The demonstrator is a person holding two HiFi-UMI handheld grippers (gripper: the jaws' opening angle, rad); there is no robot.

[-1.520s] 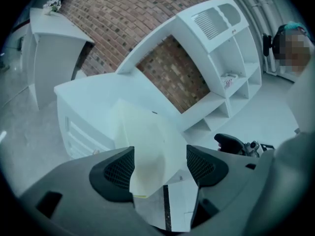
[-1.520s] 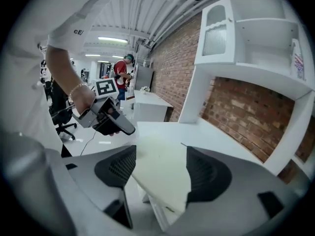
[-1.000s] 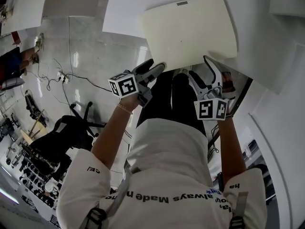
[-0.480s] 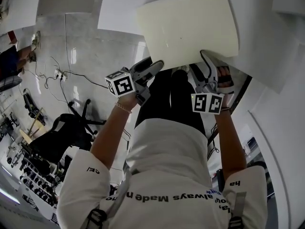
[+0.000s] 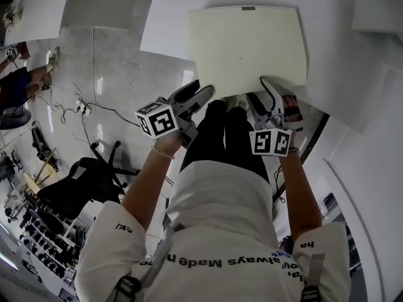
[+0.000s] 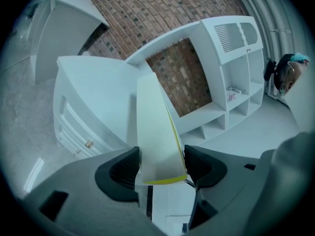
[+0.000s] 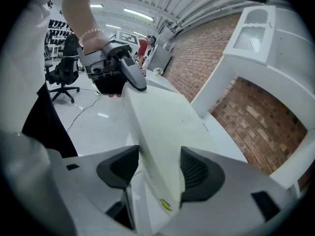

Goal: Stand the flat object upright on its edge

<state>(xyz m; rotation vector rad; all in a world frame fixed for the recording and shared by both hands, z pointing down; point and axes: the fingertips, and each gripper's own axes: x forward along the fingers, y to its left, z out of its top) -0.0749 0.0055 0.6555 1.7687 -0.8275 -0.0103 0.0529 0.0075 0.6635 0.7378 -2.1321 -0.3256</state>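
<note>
cream board (image 5: pixel 249 49) over the white table (image 5: pixel 170 30), near edge between closing jaws of left gripper (image 5: pixel 200 92) and right gripper (image 5: pixel 272 92), pads touching both faces, yellow edge strip (image 6: pixel 162 181) only in left gripper view

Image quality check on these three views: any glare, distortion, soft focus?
Head view: strong fisheye, table edges bow; glare patches on the glossy floor. Left gripper view: dark vignetted corners, board sharp. Right gripper view: ceiling lights blown out, same vignette.
</note>
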